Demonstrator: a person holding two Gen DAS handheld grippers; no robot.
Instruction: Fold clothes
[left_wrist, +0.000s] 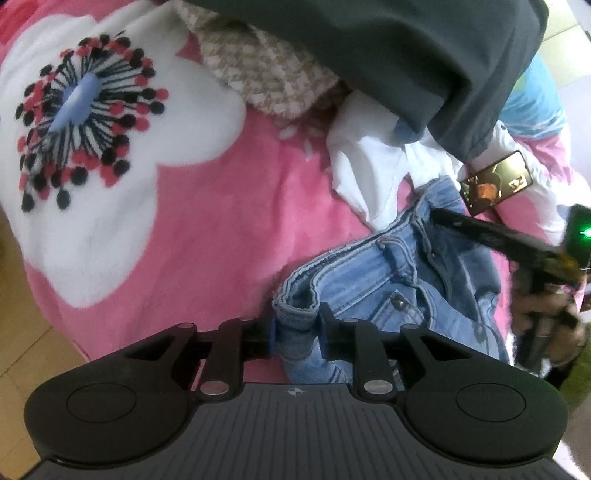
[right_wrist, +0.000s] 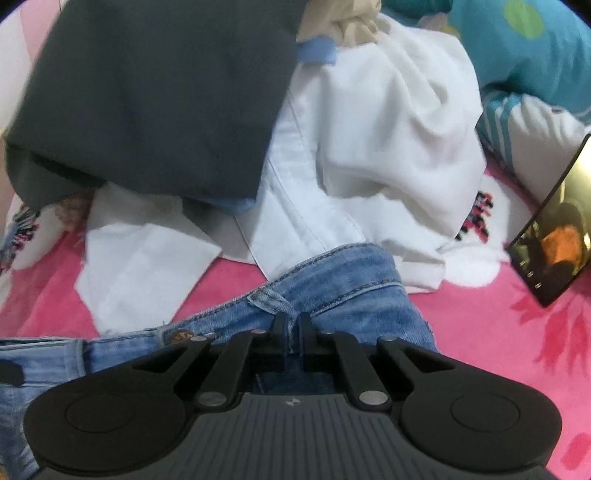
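The light blue denim jeans (left_wrist: 388, 280) lie bunched on the pink fleece blanket with white flowers (left_wrist: 207, 229). The left gripper (left_wrist: 297, 328) has its fingers pinching a waistband fold that sits between them. The right gripper (right_wrist: 291, 328) has its fingers nearly pressed together, clamping the waistband near a belt loop. Beyond those fingers lie a crumpled white shirt (right_wrist: 369, 147) and a dark grey garment (right_wrist: 155, 99). Only the left view shows the right gripper from outside and the beige checked cloth (left_wrist: 258, 74); a phone (left_wrist: 495, 181) appears in both.
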